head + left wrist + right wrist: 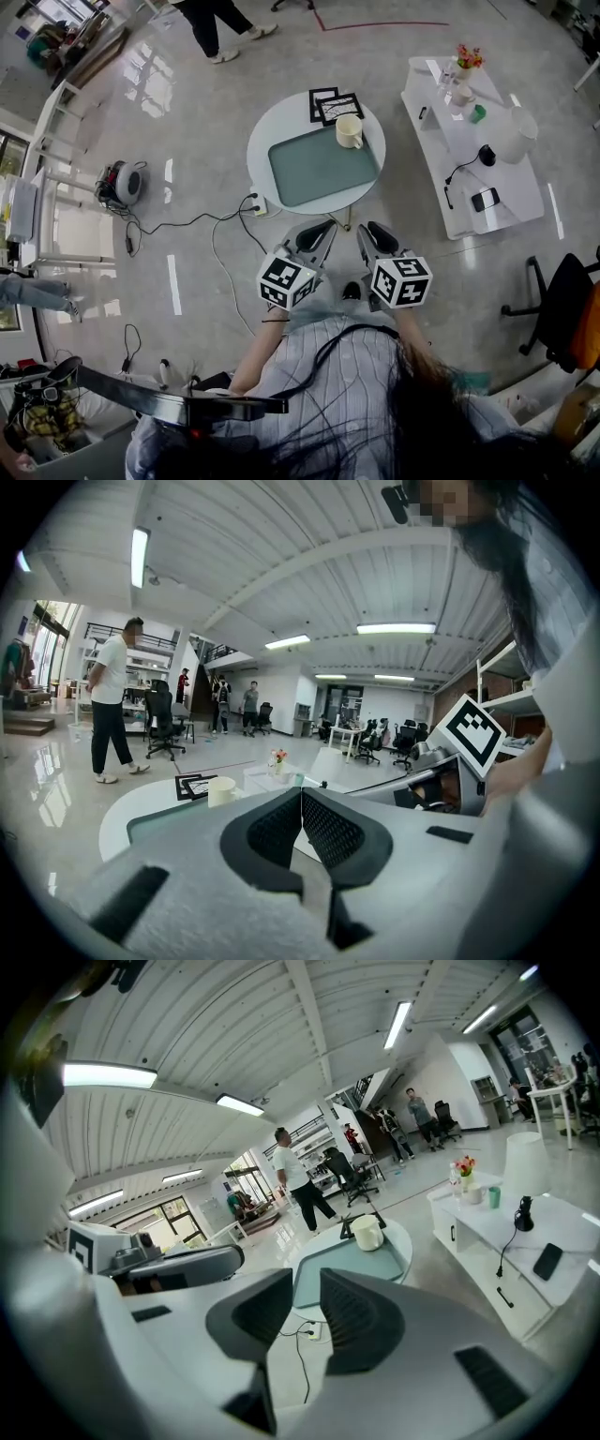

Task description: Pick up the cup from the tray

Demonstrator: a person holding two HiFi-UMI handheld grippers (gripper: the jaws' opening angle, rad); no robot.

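Head view looks down on the left tongs [323, 230], held close to the person's body and well short of the round white surface [267, 141]. In the left gripper view its two dark pads [277, 832] meet at the tips, closed on nothing.

On the surface lies a grey-green tray [291, 178]. The cup [349, 131] stands at the tray's far right corner, just short of two black-framed marker cards [333, 105]. It is a plain cream mug, upright with its mouth up, so its long axis runs vertical. A small handle seems to stick out on its near right side, though it is too small to be sure of.

The right tongs [373, 232] hang beside the left one, also clear of the surface. In the right gripper view the jaws stand all but together, a thin slit between them and nothing in it.

In the left gripper view the grey body hides the cup's base and most of the tray. The right gripper view shows the cup beyond its jaws, with the tray's near edge cut off by them.
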